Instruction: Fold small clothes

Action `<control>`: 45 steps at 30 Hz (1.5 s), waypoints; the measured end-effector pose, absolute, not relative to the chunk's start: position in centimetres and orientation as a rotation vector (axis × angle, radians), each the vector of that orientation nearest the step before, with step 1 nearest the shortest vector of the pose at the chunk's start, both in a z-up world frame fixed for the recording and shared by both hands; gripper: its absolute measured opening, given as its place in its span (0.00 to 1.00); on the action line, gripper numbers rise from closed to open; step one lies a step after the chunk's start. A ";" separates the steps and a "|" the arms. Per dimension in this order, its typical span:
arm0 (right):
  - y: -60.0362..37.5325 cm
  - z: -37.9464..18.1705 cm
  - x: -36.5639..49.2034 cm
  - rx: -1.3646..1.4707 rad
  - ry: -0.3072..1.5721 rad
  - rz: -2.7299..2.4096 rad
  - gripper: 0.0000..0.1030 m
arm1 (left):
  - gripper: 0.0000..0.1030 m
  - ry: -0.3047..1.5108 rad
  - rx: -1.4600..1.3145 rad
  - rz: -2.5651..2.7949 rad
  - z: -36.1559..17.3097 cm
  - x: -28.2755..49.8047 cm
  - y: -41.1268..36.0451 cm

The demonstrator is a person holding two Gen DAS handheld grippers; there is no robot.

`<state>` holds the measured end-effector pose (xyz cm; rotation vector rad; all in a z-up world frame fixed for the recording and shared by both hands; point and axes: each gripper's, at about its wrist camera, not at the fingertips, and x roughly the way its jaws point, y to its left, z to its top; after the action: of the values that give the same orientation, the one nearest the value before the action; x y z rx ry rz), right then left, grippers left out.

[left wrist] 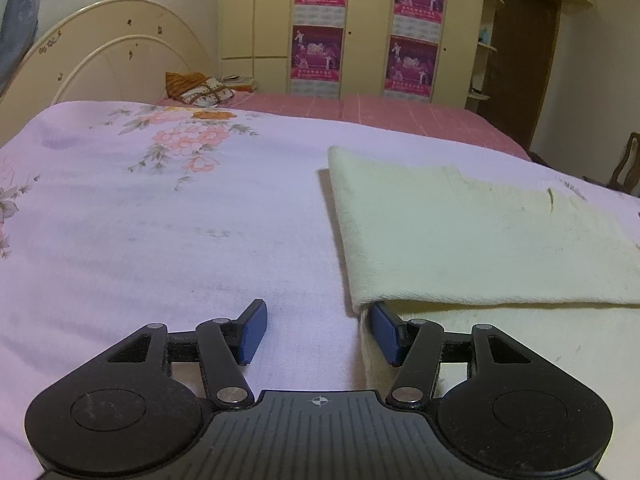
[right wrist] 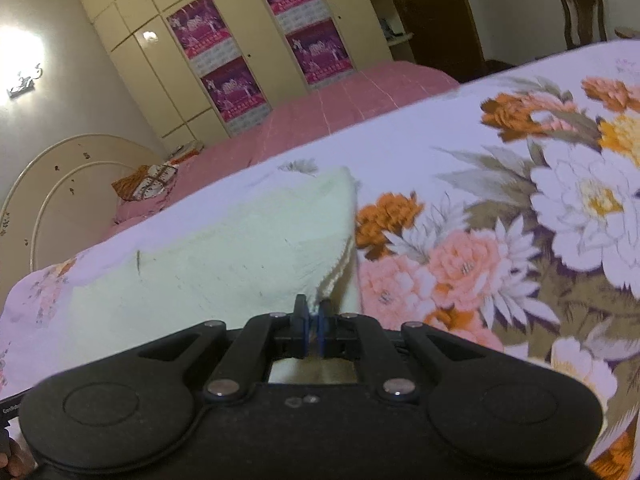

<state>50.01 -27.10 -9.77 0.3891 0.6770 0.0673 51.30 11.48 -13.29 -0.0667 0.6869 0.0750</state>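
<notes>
Home bedroom: bed (left wrist: 160,220), curved headboard (left wrist: 112,48), wardrobe (left wrist: 372,20) with posters.

Left wrist view: the cloth (left wrist: 460,232) runs off the right edge, so its full extent is not visible. The tip of the right pad (left wrist: 386,334) sits under the folded layer and is hidden. Poster (left wrist: 318,54) text is too small to read.

Right wrist view: the cloth corner between the pads (right wrist: 322,330) is mostly covered by them. The bedsheet (right wrist: 520,220) print is blurred. A hand (right wrist: 12,464) is cut off at the lower left corner.
</notes>
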 end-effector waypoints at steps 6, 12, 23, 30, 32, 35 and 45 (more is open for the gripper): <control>-27.5 -9.4 49.4 0.393 0.664 0.019 0.12 | 0.58 0.637 -0.113 0.064 -11.5 49.2 12.8; -27.3 -7.2 48.4 0.303 0.584 0.047 0.13 | 0.58 0.565 -0.074 -0.080 -10.1 50.6 9.5; -26.1 -7.7 50.2 0.216 0.633 0.067 0.17 | 0.58 0.569 -0.071 -0.116 -10.5 54.9 8.1; -25.6 -9.7 54.3 0.192 0.647 0.058 0.15 | 0.59 0.617 -0.026 -0.061 -12.9 61.4 7.8; -25.6 -10.2 54.8 0.181 0.636 0.056 0.14 | 0.66 0.613 -0.028 -0.065 -13.1 62.1 8.0; -25.1 -10.0 54.8 0.163 0.635 0.038 0.14 | 0.67 0.620 -0.022 -0.049 -12.3 62.7 7.9; -17.4 -9.3 56.2 0.194 0.642 0.220 0.18 | 0.67 0.600 0.025 -0.218 -12.2 60.5 -1.1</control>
<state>56.21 -17.43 -9.31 0.1935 0.6423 0.2200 60.53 -1.06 -12.21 0.0248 0.6005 -0.2178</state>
